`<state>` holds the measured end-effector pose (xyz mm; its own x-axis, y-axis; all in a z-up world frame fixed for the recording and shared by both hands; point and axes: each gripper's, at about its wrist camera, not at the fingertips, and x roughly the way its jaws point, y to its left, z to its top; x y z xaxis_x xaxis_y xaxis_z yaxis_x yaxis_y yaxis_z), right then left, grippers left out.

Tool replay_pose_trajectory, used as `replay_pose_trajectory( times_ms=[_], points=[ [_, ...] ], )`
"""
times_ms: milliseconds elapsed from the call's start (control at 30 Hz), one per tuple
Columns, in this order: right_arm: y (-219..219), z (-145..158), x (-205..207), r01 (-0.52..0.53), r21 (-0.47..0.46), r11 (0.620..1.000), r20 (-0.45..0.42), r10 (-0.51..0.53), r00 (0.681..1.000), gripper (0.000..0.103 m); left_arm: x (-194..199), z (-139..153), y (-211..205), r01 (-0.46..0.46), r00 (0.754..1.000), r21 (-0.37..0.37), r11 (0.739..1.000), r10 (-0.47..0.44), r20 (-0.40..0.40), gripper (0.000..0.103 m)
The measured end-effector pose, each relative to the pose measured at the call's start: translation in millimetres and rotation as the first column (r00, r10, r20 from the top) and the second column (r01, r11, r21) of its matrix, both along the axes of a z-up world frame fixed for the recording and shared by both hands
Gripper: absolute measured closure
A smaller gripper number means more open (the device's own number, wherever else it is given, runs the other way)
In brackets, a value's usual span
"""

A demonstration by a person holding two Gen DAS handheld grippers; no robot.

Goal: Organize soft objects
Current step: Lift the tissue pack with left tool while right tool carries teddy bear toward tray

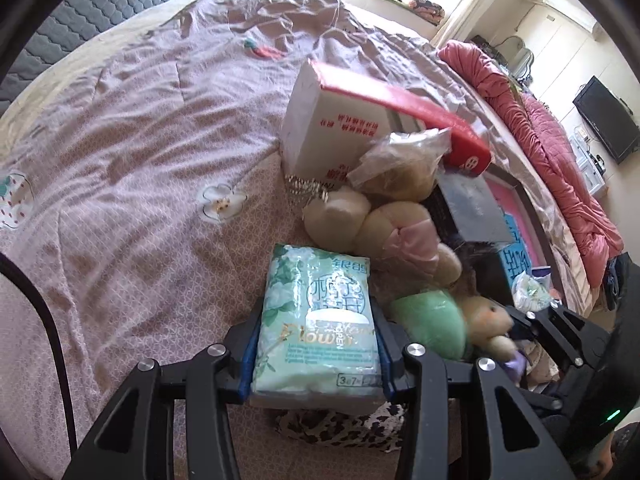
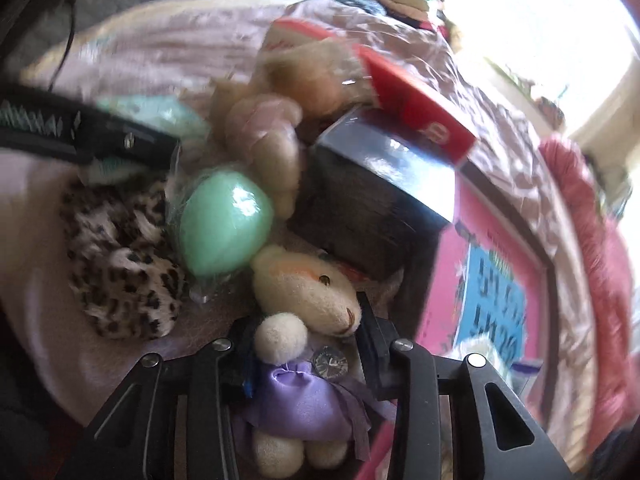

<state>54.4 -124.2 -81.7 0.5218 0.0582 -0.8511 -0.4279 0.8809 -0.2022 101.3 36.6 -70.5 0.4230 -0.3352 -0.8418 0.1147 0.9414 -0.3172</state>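
Sorting looked barely started: toys and a leopard pouch [image 2: 120, 264] lay piled mid-frame on the bed [image 1: 120, 152]. Left claw [image 1: 316, 344], low centre, was clamped on the tissue pack [image 1: 316, 320]. Right claw [image 2: 304, 344], angled toward the pile, gripped the bear [image 2: 304, 300].

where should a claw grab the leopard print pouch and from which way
Grip the leopard pouch across its bulging middle, coming from above on its open left side. It lies flat and puffy on the bedspread, so the fabric should bunch easily. Its right edge crowds the green egg and the bear held in the right claw, and its top is under the left claw.
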Motion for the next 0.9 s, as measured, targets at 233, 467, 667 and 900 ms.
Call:
replay_pose_trajectory(
  times_ms=[233, 467, 667, 900],
  points=[
    [-30.4, 43.1, -1.6, 0.079, 0.278, 0.957, 0.013, -0.086, 0.996, 0.063, -15.5, 22.0, -4.2, -0.004, 0.998, 0.019, 1.0, 0.003, 0.056, 0.057],
    [-53.1, 68.4, -15.4, 0.149, 0.431, 0.89, 0.004, -0.167, 0.986, 0.063, -31.6, 45.2, -23.3, 0.026, 0.994, 0.034, 0.999, -0.03, 0.106, 0.057],
    [-64.3, 78.2, -22.7, 0.157, 0.478, 0.864, 0.006, -0.182, 0.983, 0.063, -44.8, 56.9, -45.7, 0.064, 0.989, 0.061, 0.996, -0.071, 0.127, 0.057],
    [-76.7, 88.8, -28.1, 0.158, 0.525, 0.836, 0.025, -0.201, 0.979, 0.063, -54.2, 66.3, -62.1, 0.081, 0.986, 0.084, 0.993, -0.093, 0.141, 0.057]
  ],
)
